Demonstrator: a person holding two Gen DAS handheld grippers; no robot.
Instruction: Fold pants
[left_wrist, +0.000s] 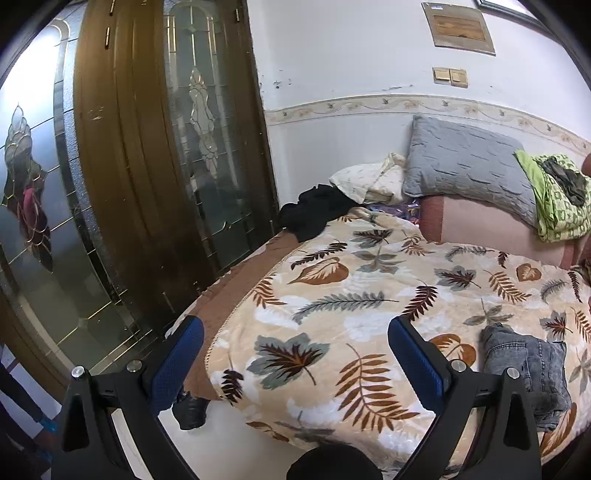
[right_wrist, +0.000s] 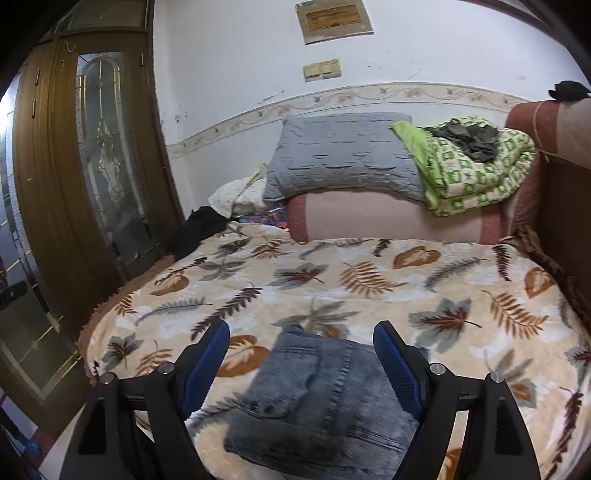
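Note:
Grey-blue denim pants (right_wrist: 317, 398) lie folded into a compact stack on the leaf-patterned blanket (right_wrist: 369, 291) near the bed's front edge. My right gripper (right_wrist: 301, 334) hovers just over them, its blue-padded jaws open wide on either side of the stack without pressing on it. In the left wrist view the same pants (left_wrist: 528, 369) show at the lower right, beyond the right finger. My left gripper (left_wrist: 295, 328) is open and empty, off to the left of the pants, over the blanket's left front corner.
A grey pillow (right_wrist: 343, 155), a green patterned quilt (right_wrist: 476, 166) and a pink folded blanket (right_wrist: 388, 218) are piled at the bed's head. Black clothing (left_wrist: 314, 210) lies at the far left corner. A wooden glass-panelled door (left_wrist: 155, 147) stands close along the bed's left side.

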